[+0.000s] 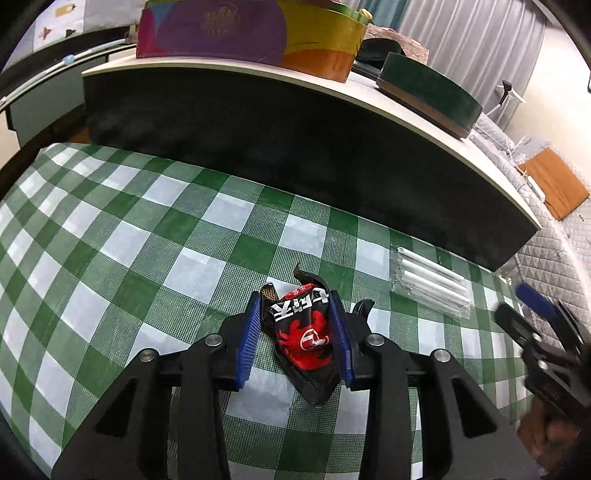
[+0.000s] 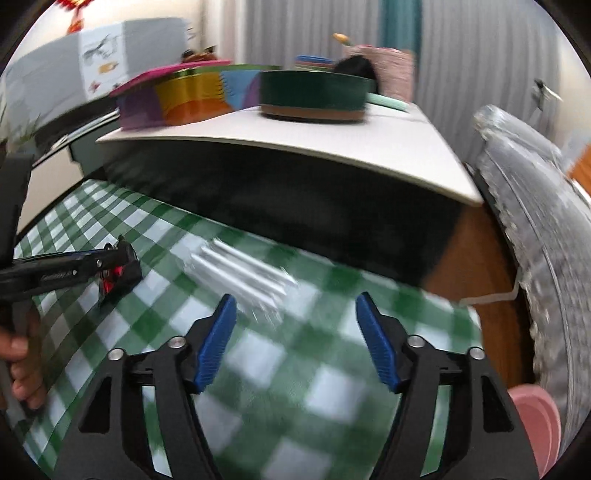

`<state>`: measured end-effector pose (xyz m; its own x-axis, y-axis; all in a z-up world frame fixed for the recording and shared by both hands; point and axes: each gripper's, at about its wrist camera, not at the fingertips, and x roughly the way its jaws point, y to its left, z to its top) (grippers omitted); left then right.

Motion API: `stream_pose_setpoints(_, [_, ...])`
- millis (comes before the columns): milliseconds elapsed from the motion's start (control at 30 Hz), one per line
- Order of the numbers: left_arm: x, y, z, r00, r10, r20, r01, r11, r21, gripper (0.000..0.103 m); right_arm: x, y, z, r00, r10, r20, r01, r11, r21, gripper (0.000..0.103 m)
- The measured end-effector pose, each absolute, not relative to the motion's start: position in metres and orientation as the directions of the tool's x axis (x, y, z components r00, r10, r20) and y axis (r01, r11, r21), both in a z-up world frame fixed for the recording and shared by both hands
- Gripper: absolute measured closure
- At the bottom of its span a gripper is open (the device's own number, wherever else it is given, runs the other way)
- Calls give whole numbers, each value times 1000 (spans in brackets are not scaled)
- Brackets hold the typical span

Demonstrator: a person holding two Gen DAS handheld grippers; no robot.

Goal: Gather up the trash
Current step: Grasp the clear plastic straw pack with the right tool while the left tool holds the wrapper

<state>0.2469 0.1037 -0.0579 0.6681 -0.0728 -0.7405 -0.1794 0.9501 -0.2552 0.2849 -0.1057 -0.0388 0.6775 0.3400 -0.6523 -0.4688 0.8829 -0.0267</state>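
A crumpled black and red snack wrapper point(image 1: 304, 332) lies on the green checked tablecloth point(image 1: 147, 236). My left gripper point(image 1: 295, 302) straddles it, its blue pads on both sides, touching or nearly touching the wrapper. A clear packet of white straws point(image 1: 432, 284) lies to the right near the shelf. My right gripper point(image 2: 295, 306) is open and empty above the cloth, just short of the straw packet point(image 2: 243, 273), which is blurred. The left gripper point(image 2: 122, 258) over the wrapper point(image 2: 110, 282) shows at the left of the right wrist view. The right gripper point(image 1: 535, 306) shows at the right edge of the left wrist view.
A raised white-topped shelf point(image 1: 332, 85) with a dark front runs behind the cloth, holding a colourful round box point(image 1: 251, 33) and a green round tin point(image 1: 428, 96). A grey quilted cushion point(image 2: 535, 229) and a pink object point(image 2: 535, 421) are at the right.
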Motion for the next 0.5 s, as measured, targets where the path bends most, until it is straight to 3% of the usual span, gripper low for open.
stream_pose_setpoints(167, [244, 100, -59, 667, -79, -741, -167, 953, -251, 68, 303, -67, -48, 591, 389, -706, -606, 792, -71, 18])
stream_pose_setpoints(333, [244, 106, -62, 663, -107, -741, -164, 945, -282, 68, 315, -48, -63, 551, 343, -760, -640, 759, -121, 18])
stream_pose_setpoints(433, [244, 105, -62, 662, -106, -742, -164, 946, -281, 68, 319, -50, -63, 540, 351, -765, -635, 767, -96, 23])
stream_pose_setpoints(500, [245, 105, -62, 662, -101, -742, -164, 947, -275, 68, 319, -54, -63, 538, 362, -761, -632, 771, -80, 39])
